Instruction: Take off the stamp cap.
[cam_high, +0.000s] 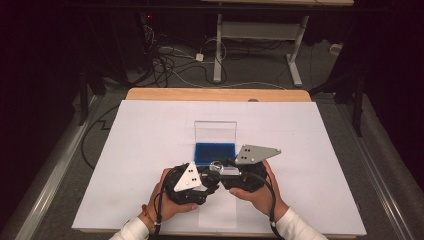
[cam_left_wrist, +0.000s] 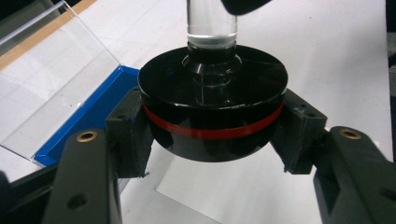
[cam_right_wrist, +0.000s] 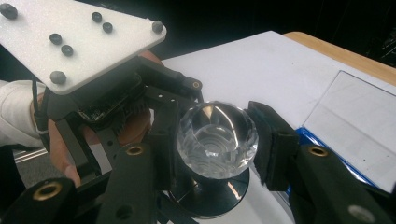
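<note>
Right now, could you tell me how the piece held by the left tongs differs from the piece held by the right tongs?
The left tongs clamp a black round base, opaque, with a red band around its side. The right tongs clamp a clear faceted crystal top, see-through and colourless. The base is wide and flat-topped; the top is rounder. A clear stem joins them, so both are parts of one object.

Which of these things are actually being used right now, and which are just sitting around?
In use:
- left gripper, shut on the black base
- right gripper, shut on the clear faceted knob
- open blue case, just behind the grippers

Lying about:
- cables on the floor
- desk frame beyond the table
</note>
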